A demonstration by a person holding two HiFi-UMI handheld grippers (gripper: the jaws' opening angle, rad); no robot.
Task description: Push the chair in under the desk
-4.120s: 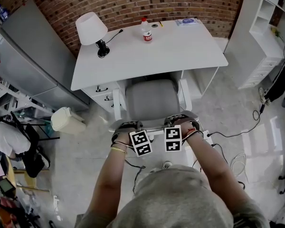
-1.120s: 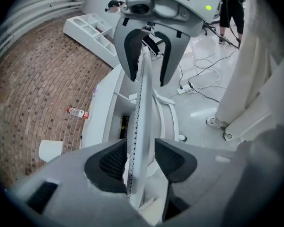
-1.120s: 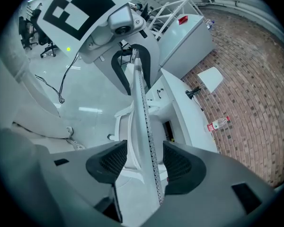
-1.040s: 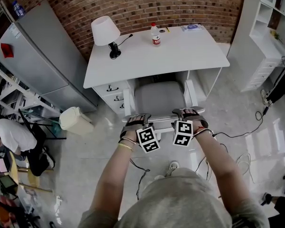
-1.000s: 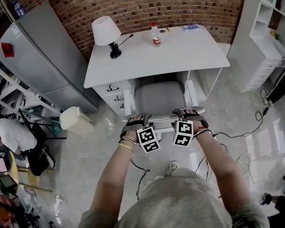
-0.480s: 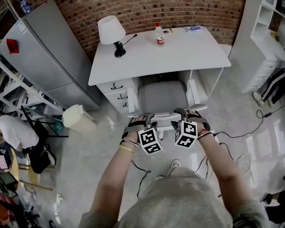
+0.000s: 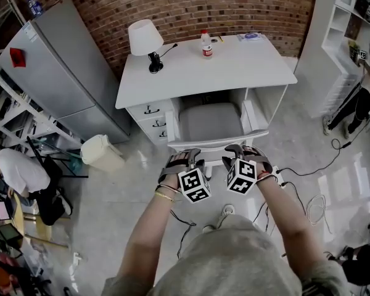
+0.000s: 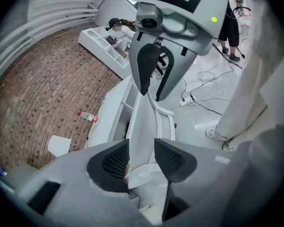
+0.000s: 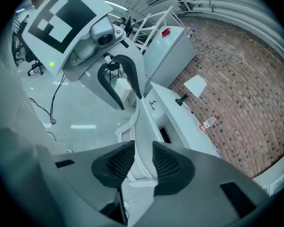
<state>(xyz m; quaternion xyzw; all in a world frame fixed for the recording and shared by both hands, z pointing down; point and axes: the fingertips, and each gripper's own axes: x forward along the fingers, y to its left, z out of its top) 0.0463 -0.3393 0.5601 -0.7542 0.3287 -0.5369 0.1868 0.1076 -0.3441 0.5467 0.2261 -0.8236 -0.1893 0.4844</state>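
The chair, with its grey seat [image 7: 211, 122], stands pushed in under the white desk [image 7: 234, 66]. Its white backrest top [image 7: 217, 143] shows just in front of the desk. My left gripper [image 7: 184, 157] and right gripper [image 7: 240, 150] hover side by side a little nearer to me than the backrest, clear of it. In the left gripper view the gripper [image 8: 142, 151] is open and the backrest [image 8: 144, 122] lies beyond the gap. The right gripper [image 9: 143, 161] has just been closing. Its pads stand narrowly apart and hold nothing, with the backrest [image 9: 144, 126] in line beyond them.
A lamp [image 7: 145, 39] and a bottle [image 7: 205, 44] stand on the desk. A grey fridge [image 7: 55, 60] and a pale bin [image 7: 98, 153] are at the left, white shelves [image 7: 348, 36] at the right. Cables [image 7: 308, 165] trail over the floor. People are at the far left [image 7: 18, 171] and right [image 7: 364, 97].
Both grippers have drawn back toward me and off the top of the backrest, where they were a second ago. The chair stays under the desk.
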